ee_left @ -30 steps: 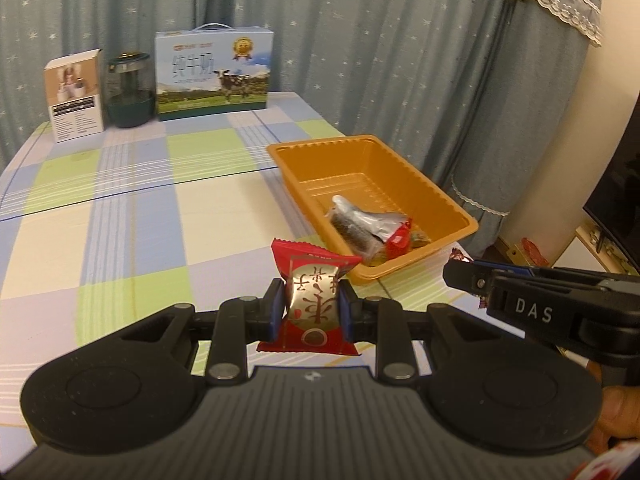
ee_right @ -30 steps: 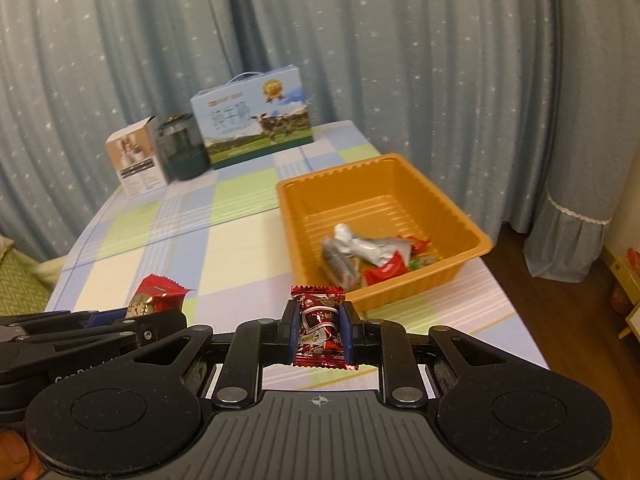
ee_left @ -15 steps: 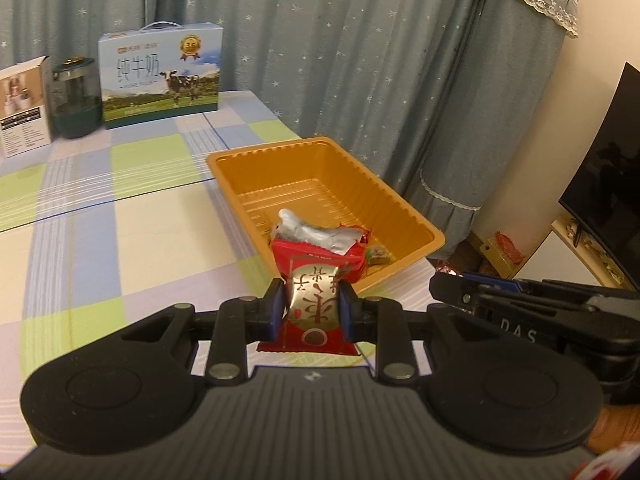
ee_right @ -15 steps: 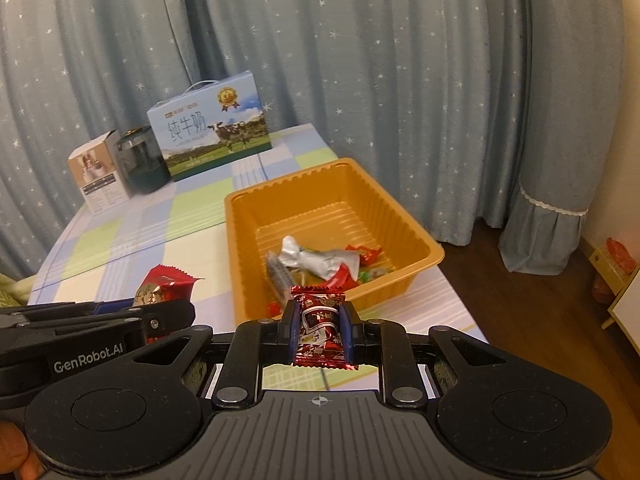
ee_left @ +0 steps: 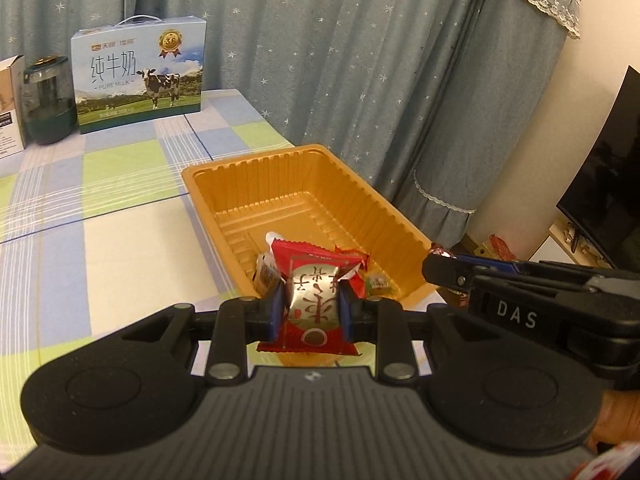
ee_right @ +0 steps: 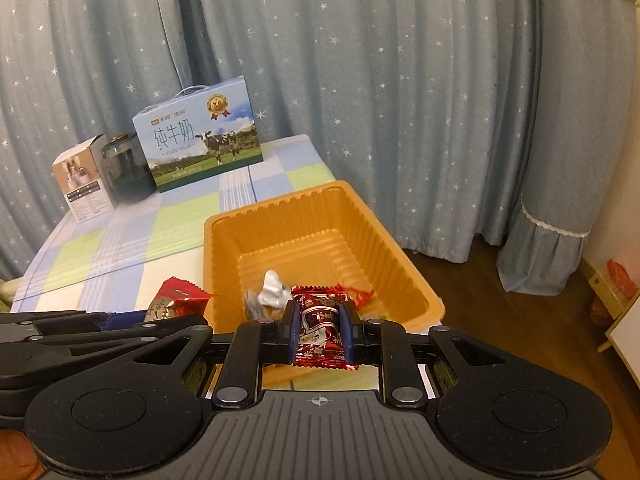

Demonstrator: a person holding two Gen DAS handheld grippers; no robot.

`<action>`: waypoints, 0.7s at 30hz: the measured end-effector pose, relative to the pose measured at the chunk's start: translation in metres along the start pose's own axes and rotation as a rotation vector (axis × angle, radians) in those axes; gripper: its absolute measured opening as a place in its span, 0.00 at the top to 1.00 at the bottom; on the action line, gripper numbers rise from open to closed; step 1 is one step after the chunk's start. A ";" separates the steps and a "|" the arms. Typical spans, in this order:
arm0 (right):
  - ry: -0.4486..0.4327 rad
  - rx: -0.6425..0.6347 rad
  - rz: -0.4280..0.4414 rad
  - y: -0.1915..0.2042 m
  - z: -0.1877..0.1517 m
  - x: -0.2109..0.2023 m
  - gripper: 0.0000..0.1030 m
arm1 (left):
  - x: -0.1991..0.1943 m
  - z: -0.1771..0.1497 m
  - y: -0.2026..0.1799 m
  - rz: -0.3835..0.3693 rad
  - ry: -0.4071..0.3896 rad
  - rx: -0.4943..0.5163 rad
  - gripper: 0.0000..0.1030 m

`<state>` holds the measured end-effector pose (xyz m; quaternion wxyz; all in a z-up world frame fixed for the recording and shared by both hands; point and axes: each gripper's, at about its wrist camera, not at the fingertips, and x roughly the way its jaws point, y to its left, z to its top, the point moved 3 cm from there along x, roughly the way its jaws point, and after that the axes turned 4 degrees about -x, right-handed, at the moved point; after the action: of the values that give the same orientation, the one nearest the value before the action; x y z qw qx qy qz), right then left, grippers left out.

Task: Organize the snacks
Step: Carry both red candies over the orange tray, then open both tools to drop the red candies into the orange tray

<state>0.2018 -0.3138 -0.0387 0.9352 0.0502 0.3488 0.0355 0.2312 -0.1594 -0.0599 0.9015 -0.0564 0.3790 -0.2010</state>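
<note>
Both grippers have swung in over the ribbed orange plastic tray point(ee_left: 384, 200): left gripper point(ee_left: 313, 308) clamps a red-and-silver wrapped snack point(ee_left: 314, 300), right gripper point(ee_right: 319, 326) pinches a dark-red foil candy point(ee_right: 320, 320) (a few wrappers already inside). Release looks next.

Behind your work area you have a blue milk carton point(ee_left: 139, 75) with a cow on it standing at the far edge of the checked tablecloth point(ee_left: 120, 184), a dark green jar point(ee_left: 49, 106) just beside it, a small white box point(ee_right: 83, 179), and starry blue curtains point(ee_right: 360, 80).
</note>
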 end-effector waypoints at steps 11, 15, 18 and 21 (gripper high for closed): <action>0.013 -0.023 0.015 -0.004 0.030 0.049 0.80 | 0.038 0.036 0.020 -0.014 -0.005 0.009 0.76; 0.013 -0.024 0.024 -0.005 0.041 0.065 0.80 | 0.050 0.050 0.025 -0.014 -0.006 0.022 0.76; 0.016 -0.014 0.032 -0.006 0.048 0.077 0.80 | 0.061 0.062 0.031 -0.015 -0.008 0.022 0.76; 0.019 -0.008 0.036 -0.008 0.056 0.087 0.80 | 0.072 0.073 0.036 -0.016 -0.008 0.017 0.76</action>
<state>0.3050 -0.3170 -0.0540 0.9312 0.0524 0.3565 0.0540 0.3395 -0.1597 -0.0654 0.9019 -0.0525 0.3730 -0.2112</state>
